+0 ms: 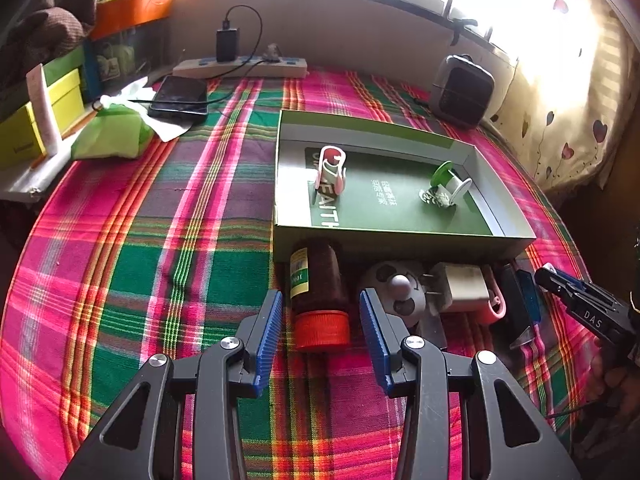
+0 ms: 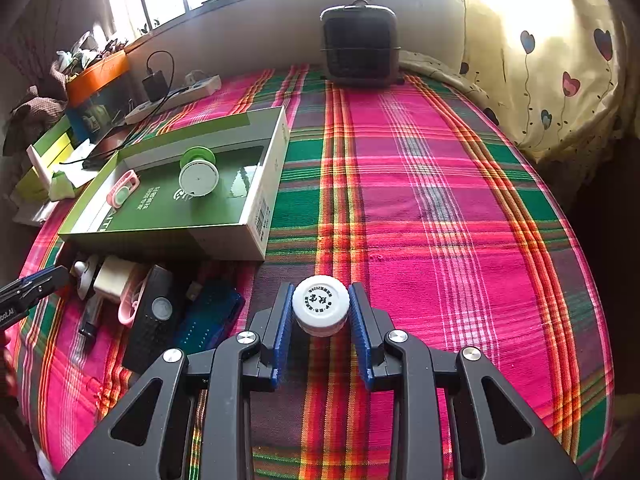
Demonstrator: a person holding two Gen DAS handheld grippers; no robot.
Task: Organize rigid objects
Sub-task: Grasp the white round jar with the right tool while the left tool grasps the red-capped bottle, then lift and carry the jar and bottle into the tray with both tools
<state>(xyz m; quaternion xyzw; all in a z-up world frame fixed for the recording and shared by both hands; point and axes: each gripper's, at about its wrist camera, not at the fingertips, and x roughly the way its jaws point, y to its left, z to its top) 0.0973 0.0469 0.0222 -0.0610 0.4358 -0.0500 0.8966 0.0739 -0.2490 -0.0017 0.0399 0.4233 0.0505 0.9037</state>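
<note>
A brown bottle [image 1: 316, 276] with an orange-red cap [image 1: 322, 330] lies on the plaid cloth, cap toward me. My left gripper [image 1: 322, 316] is open, one blue pad on each side of the cap with gaps. Behind it, an open green box [image 1: 360, 128] holds a pink holder [image 1: 330, 172] and a green-white spool [image 1: 444, 184]. My right gripper [image 2: 320, 316] is shut on a small white jar [image 2: 320, 304], right of the box [image 2: 256, 208]. A panda-patterned round object [image 1: 394, 290], white plug [image 1: 460, 286], pink clip [image 1: 494, 306], black remote [image 2: 154, 316] and blue case [image 2: 208, 320] lie in front of the box.
At the back stand a power strip [image 1: 240, 66] with a black charger, a dark phone [image 1: 180, 98], a green pouch [image 1: 110, 132], a yellow box [image 1: 24, 128] and a small dark heater [image 2: 360, 46]. A heart-patterned curtain [image 2: 560, 80] hangs at the right. Bare plaid cloth [image 2: 440, 200] spreads to the right.
</note>
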